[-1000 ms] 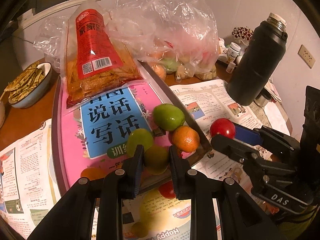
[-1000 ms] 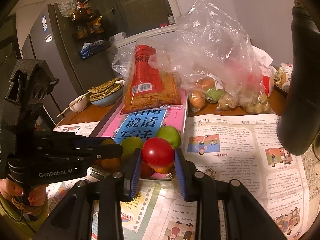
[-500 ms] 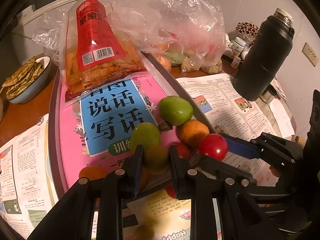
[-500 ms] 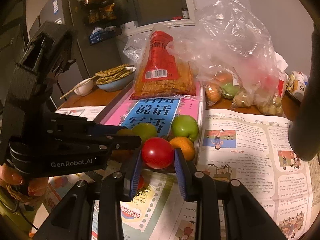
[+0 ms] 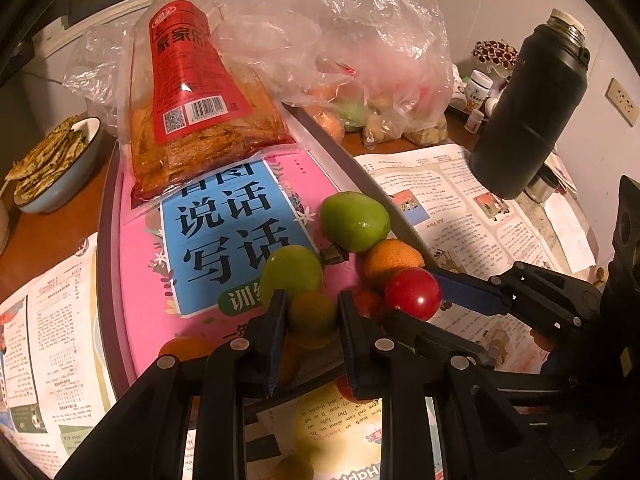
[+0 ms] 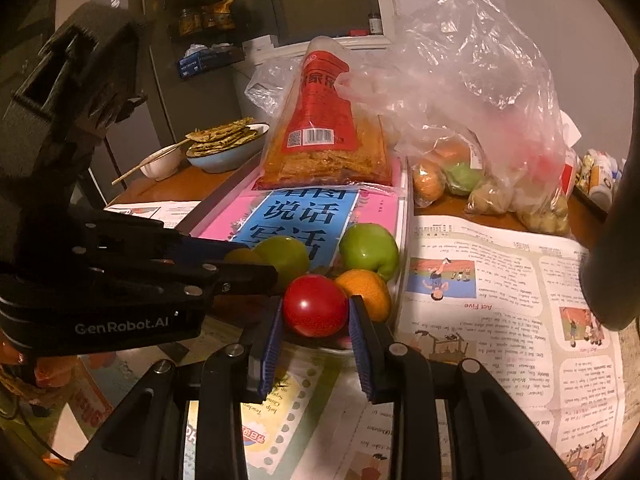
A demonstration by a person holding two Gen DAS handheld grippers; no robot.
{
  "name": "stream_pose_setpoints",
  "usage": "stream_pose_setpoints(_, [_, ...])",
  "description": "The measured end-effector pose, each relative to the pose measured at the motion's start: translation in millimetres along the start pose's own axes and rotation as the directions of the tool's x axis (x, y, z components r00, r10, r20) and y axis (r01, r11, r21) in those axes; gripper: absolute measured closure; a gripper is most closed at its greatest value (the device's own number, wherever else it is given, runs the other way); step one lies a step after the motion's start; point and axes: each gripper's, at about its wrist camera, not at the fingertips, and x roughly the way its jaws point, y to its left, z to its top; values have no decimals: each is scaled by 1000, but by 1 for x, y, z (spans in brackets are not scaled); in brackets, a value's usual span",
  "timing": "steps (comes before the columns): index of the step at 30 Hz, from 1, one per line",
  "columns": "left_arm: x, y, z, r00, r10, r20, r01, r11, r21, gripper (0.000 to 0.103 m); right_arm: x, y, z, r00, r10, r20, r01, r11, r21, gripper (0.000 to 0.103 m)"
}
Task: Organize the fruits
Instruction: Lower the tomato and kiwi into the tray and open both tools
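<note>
Two handheld grippers converge on the near corner of a fruit tray (image 5: 105,248), each with a catch. The left gripper (image 5: 312,320) has its fingers closed on a small yellow-green fruit (image 5: 313,318); the right gripper (image 6: 316,320) pinches a red tomato (image 6: 316,306), its blue pads snug against both sides. Both loads hang at the tray's near edge, just beside a cluster already there — a green apple (image 5: 354,222), a second green fruit (image 5: 291,270), an orange mandarin (image 5: 390,258) and another orange fruit (image 5: 188,348) partly hidden by the left fingers.

The risk lies in the crowding. The two tools sit almost touching, and a careless sweep by either could knock the other's fruit loose or nudge the mandarin off the corner onto the newspaper (image 6: 500,288). The tray is lined with a glossy pink booklet (image 5: 224,224), likely slick — round fruit released with any sideways push may roll, and the low rim looks unlikely to stop it. A tomato squeezed harder could split. A tall black flask (image 5: 528,116) stands well apart to the right, out of the fray.
</note>
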Motion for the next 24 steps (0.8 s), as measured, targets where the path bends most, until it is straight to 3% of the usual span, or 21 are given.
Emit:
stream_pose_setpoints(6, [0,-1,-4,1000,14,-1,-14,1000,5,77,1,4,-3,1000,-26,9,27,999,-30,70])
stream_pose_setpoints(8, [0,0,-7,1000,8,-6,-8,1000,-3,77,0,3,-5,1000,-24,6,24,999,-26,66])
stream_pose_setpoints(10, [-1,1,-8,1000,10,3,-10,1000,-10,77,-2,3,-6,1000,-25,14,26,999,-25,54])
stream_pose_setpoints(13, [-2,2,-8,1000,6,0,-6,1000,-18,77,-4,0,-9,999,-31,21,32,999,-16,53])
stream_pose_setpoints(19, [-7,2,-8,1000,14,6,-13,1000,-17,60,-13,-5,-12,999,-24,38,23,1000,10,53])
stream_pose_setpoints(22, [-8,5,-8,1000,15,4,-15,1000,-28,59,-21,-9,-14,999,-26,44,25,999,33,51])
stream_pose_setpoints(24, [-9,6,-7,1000,9,5,-9,999,-35,59,-28,-12,-14,999,-13,51,10,998,57,45])
